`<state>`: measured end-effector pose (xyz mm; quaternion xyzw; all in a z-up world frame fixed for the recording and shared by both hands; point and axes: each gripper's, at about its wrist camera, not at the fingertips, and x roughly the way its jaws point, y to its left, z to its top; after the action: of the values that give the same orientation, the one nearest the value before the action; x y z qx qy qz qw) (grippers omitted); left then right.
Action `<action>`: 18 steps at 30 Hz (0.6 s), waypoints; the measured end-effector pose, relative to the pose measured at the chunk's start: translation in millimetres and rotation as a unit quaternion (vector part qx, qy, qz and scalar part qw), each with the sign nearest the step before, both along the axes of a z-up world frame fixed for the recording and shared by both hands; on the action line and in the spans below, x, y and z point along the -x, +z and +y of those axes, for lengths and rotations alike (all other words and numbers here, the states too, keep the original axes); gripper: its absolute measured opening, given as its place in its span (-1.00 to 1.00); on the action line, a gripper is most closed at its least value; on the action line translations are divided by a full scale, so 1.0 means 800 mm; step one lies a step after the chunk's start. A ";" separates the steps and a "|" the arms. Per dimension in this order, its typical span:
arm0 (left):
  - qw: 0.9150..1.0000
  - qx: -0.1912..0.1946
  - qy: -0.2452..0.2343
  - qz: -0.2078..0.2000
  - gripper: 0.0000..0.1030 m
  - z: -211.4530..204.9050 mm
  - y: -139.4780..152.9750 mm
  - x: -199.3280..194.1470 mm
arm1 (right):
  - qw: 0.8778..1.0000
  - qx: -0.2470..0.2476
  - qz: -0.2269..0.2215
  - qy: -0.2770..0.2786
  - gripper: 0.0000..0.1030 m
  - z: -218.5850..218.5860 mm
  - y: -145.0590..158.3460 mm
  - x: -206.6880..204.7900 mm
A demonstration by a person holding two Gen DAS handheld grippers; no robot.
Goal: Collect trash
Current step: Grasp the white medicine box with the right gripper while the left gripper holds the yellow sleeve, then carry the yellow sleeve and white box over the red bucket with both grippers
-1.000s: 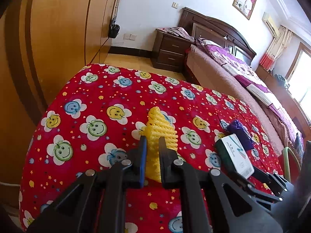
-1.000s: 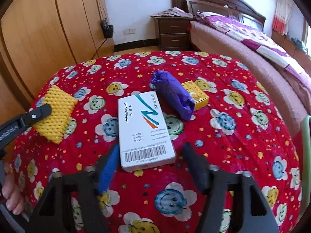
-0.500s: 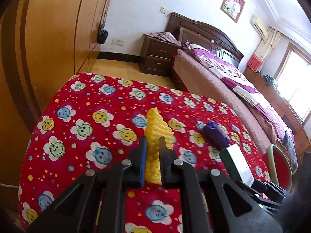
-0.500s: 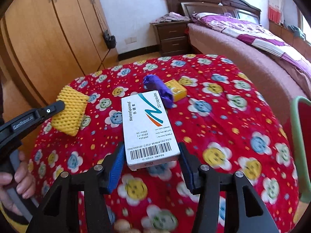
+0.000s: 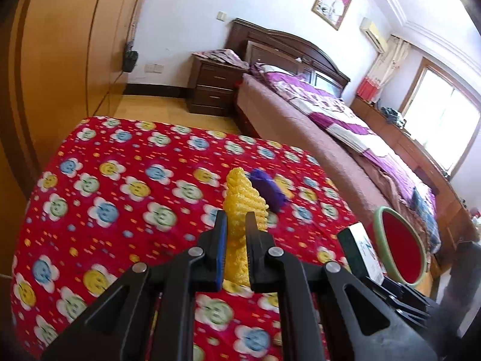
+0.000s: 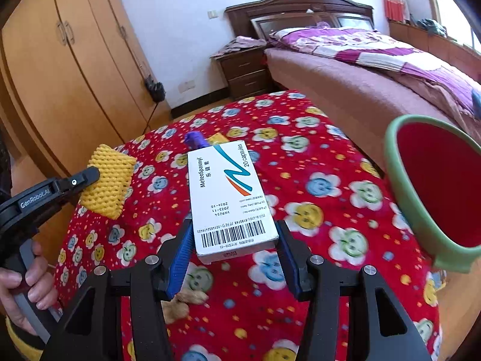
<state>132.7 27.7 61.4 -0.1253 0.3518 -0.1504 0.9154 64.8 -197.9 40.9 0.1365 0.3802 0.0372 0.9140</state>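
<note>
My left gripper [image 5: 236, 219] is shut on a yellow foam net sleeve [image 5: 245, 198], held above the red smiley-flower cloth [image 5: 120, 186]. In the right wrist view the same yellow sleeve [image 6: 108, 177] hangs from the left gripper [image 6: 90, 176] at the left, with a hand [image 6: 27, 288] on its handle. My right gripper [image 6: 233, 231] is shut on a white medicine box [image 6: 228, 192], lifted off the cloth [image 6: 330, 210]. A green-rimmed red bin [image 6: 433, 186] stands at the right, beside the table. The box [image 5: 365, 251] and the bin [image 5: 399, 252] also show at the lower right of the left wrist view.
A purple wrapper [image 5: 267, 188] and a small yellow box [image 6: 218, 138] lie on the cloth further back. A wooden wardrobe [image 6: 69, 69] lines the left side. A bed [image 6: 375, 69] and a nightstand [image 6: 243, 69] stand behind the table.
Both grippers rose and pulled back toward the right with their loads. The red bin came into view at the right, and the cloth and purple wrapper now lie further below.
</note>
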 end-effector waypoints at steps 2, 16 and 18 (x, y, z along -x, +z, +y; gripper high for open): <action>1.000 0.005 -0.008 0.000 -0.79 -0.011 0.002 0.008 | 1.000 -0.004 -0.004 -0.008 0.06 -0.011 0.001 0.010; 0.999 0.015 -0.043 0.013 -0.79 -0.067 0.006 0.033 | 0.998 -0.028 -0.023 -0.060 0.06 -0.071 0.003 0.062; 0.999 0.014 -0.047 0.012 -0.79 -0.075 0.007 0.036 | 0.997 -0.031 -0.026 -0.065 0.06 -0.076 0.004 0.068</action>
<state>103.7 -32.2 67.4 -0.1237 0.3662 -0.1966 0.9011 10.5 -258.9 44.1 0.1885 0.3450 -0.0068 0.9195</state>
